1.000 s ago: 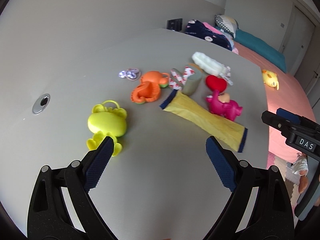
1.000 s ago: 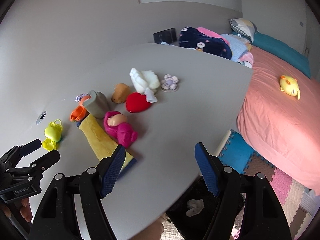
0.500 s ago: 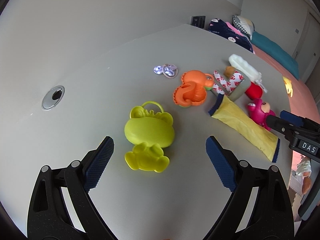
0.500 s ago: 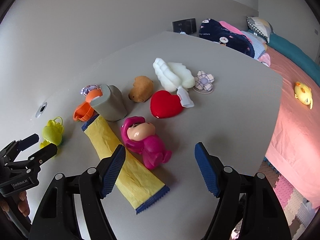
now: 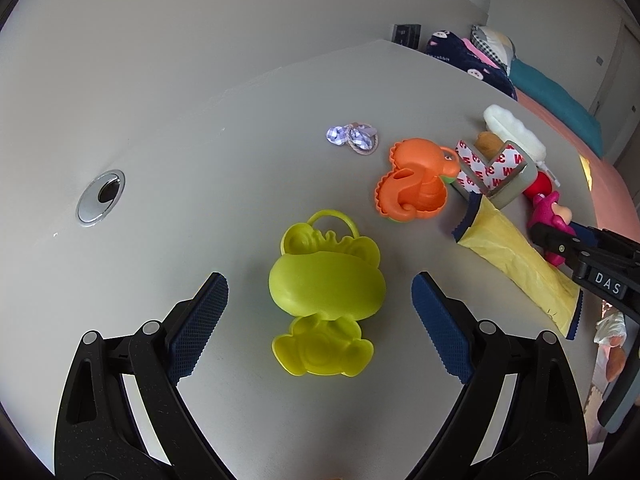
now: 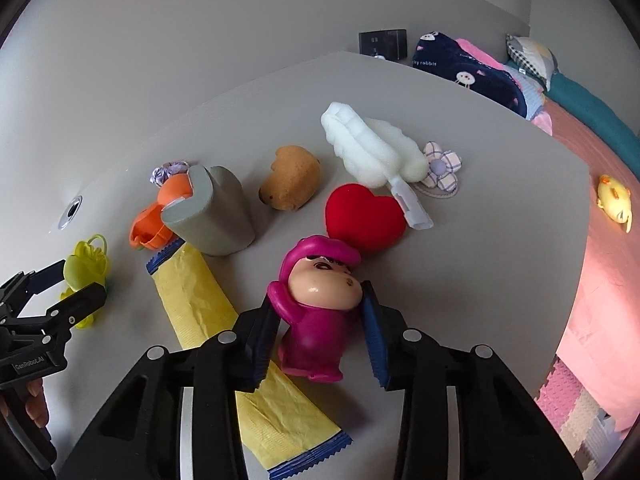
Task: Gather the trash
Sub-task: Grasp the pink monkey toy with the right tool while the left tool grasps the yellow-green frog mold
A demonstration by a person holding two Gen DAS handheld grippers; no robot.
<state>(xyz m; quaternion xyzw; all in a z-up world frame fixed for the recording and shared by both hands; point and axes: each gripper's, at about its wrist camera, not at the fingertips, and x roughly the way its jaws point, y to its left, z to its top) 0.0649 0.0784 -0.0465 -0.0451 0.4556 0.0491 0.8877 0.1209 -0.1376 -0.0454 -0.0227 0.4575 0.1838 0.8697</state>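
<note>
- Right gripper (image 6: 316,336): jaws spread on either side of the pink figurine (image 6: 316,308); contact unclear, not yet clamped.
- Pink figurine: glossy hard plastic, rounded head, lying on the grey table (image 6: 460,240), long axis running away from the jaws.
- Left gripper (image 5: 320,312): wide open, the yellow frog toy (image 5: 326,284) between its fingers, untouched.
- Yellow frog toy: smooth moulded plastic, loop handle at the far end.
- Yellow wrapper (image 6: 224,344): crinkled flat sleeve, blue serrated ends, just left of the figurine; the likeliest trash, nearer the right gripper.
- Red heart (image 6: 364,216): plush, just behind the figurine.

two fabric flowers (image 6: 441,164), one wrapper (image 6: 224,320)
</note>
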